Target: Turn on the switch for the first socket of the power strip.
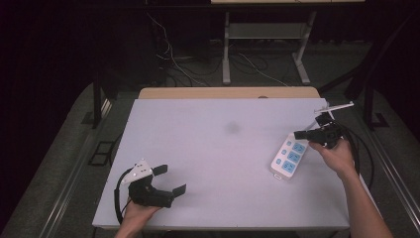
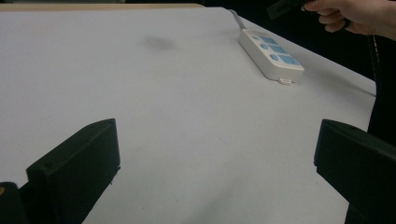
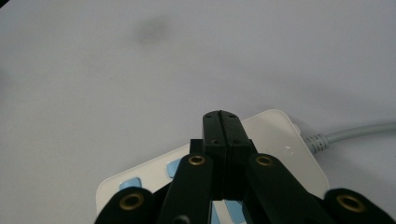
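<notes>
A: Starting at the lower left of the high view, what is the left gripper (image 1: 167, 179) doing?

B: It rests low near the bottom edge of the white table (image 1: 208, 148), jaws spread wide with nothing between them. In its own view the two black jaws stand far apart at the bottom corners, bare tabletop in the gap.

A: And moving right?

B: A faint grey smudge (image 1: 232, 128) sits around the middle of the frame. Farther right lies the power strip (image 1: 290, 156), white with blue sockets, close to the table's right edge. The right gripper (image 1: 298, 134) hangs just above its upper end, jaws pressed together and holding nothing.

A: Which step would you say this is?

B: Probably pressing something at the strip's cord end with the closed tip, perhaps a switch; contact can't be told. The next move would call for a small, straight push down, without sliding the strip.

A: How does the strip lie?

B: Its long axis runs diagonally in the high view, from lower left to upper right. In the right gripper view the grey cable (image 3: 355, 133) leaves the end at the right of the frame, so the cord end points to the upper right, the free end toward the person.
</notes>
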The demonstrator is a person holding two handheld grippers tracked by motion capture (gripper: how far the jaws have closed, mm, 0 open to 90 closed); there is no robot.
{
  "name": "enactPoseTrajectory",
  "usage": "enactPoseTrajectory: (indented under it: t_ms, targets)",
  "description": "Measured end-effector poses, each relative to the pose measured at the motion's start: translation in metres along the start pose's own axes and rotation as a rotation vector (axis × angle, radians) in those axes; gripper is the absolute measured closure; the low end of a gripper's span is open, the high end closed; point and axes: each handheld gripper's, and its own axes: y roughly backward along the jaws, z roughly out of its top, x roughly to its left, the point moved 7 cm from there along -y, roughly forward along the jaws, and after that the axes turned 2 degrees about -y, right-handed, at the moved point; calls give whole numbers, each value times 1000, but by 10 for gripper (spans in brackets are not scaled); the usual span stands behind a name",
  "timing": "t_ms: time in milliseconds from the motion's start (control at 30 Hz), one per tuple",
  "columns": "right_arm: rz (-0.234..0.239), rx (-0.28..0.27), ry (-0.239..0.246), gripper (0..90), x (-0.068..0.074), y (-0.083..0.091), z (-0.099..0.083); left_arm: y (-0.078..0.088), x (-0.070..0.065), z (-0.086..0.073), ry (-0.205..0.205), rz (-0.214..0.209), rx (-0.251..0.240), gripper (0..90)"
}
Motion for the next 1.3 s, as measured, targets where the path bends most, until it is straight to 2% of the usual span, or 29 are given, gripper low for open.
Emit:
enactPoseTrajectory:
  t_ms: [67, 167, 200, 233, 300, 333, 367, 400, 467, 533, 633, 1000, 1300]
  targets:
    - [3, -10, -10, 896, 2, 3, 0, 0, 0, 0, 1, -1, 0, 0]
    - [4, -21, -24, 822, 5, 7, 0, 0, 0, 0, 2, 0, -2, 0]
    - [-4, -26, -33, 691, 8, 9, -1, 0, 0, 0, 2, -1, -2, 0]
    - [-4, -26, -33, 691, 8, 9, -1, 0, 0, 0, 2, -1, -2, 0]
    - [-19, -33, -32, 588, 11, 11, -2, 0, 0, 0, 3, -1, -4, 0]
    - [-17, -46, -39, 488, 15, 13, -3, 1, 0, 0, 3, -1, -4, 0]
    - [-17, -46, -39, 488, 15, 13, -3, 0, 0, 0, 4, -1, -5, 0]
    - [-21, -56, -42, 374, 19, 15, -4, 0, 0, 0, 3, -1, -4, 0]
    - [-22, -62, -47, 268, 23, 17, -5, 0, 0, 0, 4, -1, -5, 0]
    - [-9, -69, -50, 107, 27, 17, -8, 0, -1, 0, 3, -1, -5, 0]
    - [-5, -73, -57, 5, 33, 19, -13, 0, -1, 0, 4, -1, -5, 0]
    - [58, -119, -34, 1, 53, 28, -32, 1, -1, 1, 3, -1, -7, 0]
    - [96, -128, -12, 1, 67, 30, -44, 1, 0, 1, 7, 1, -8, 0]
